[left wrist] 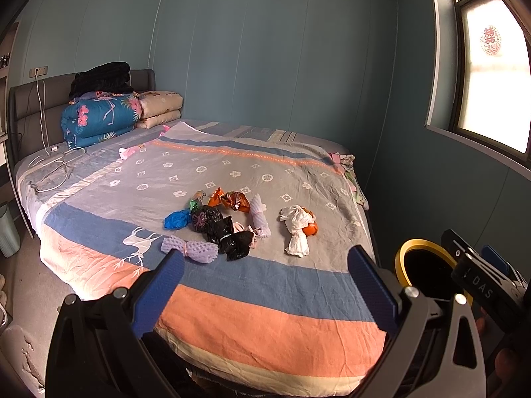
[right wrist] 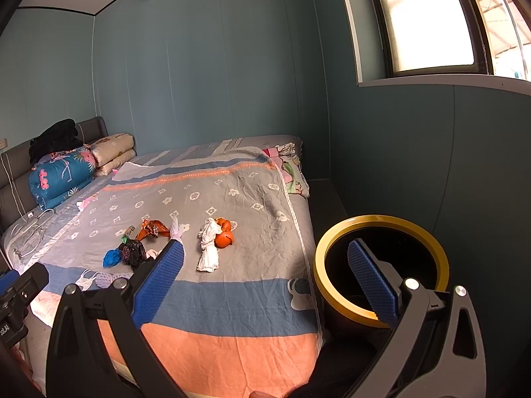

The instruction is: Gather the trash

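Note:
Trash lies in a cluster on the bed: a purple foam net [left wrist: 190, 248], black plastic bags [left wrist: 220, 229], a blue bag [left wrist: 177, 219], orange foil wrappers [left wrist: 232, 199], a white foam net [left wrist: 260, 219], and white tissue [left wrist: 297, 229] against orange peel [left wrist: 310, 229]. The tissue [right wrist: 209, 245] and peel [right wrist: 224, 237] also show in the right wrist view. A black bin with a yellow rim [right wrist: 381, 265] stands at the bed's right side, also in the left wrist view [left wrist: 424, 268]. My left gripper [left wrist: 265, 272] is open and empty, short of the trash. My right gripper [right wrist: 265, 265] is open and empty, near the bin.
The striped bedspread [left wrist: 265, 315] covers the bed. Folded quilts and pillows [left wrist: 106, 112] are stacked at the headboard. A white charger cable [left wrist: 56, 165] lies at the bed's far left. A green bin [left wrist: 8, 232] stands on the floor left. A window [right wrist: 431, 23] is on the right wall.

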Tool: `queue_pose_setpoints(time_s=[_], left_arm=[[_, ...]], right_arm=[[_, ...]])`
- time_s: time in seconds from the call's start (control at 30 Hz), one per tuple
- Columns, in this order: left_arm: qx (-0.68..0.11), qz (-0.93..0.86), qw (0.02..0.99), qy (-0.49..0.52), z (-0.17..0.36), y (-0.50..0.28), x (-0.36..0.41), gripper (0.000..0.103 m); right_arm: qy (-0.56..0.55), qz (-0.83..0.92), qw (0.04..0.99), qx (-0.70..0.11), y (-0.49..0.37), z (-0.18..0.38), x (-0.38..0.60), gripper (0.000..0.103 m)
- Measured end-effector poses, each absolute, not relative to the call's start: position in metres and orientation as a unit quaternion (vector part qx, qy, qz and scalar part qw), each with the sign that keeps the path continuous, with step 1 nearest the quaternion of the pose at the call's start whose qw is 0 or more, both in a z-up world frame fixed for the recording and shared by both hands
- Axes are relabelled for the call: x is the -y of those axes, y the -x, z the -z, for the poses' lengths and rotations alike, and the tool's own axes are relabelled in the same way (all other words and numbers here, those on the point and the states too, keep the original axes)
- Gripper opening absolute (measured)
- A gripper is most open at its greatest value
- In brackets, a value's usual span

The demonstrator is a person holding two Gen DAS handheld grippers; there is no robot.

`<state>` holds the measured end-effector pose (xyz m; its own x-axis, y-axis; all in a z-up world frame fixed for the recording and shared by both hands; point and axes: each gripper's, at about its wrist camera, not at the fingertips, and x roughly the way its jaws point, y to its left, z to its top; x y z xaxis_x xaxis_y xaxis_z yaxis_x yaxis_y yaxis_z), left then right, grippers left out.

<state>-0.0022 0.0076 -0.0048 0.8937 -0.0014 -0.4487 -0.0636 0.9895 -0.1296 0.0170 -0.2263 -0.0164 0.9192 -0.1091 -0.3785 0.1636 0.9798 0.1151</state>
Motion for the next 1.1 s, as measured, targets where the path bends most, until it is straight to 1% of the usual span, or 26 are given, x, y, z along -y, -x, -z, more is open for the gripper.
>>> queue_pose_setpoints(time_s=[1.1], left_arm=[[-0.238,-0.015,0.968,0.073,0.0067,0.0013,-0.0079,0.095]], right_arm=[[-0.075,0.078,0.975,-0.196,-0.0149,0.0176,0.2279,0.095]])
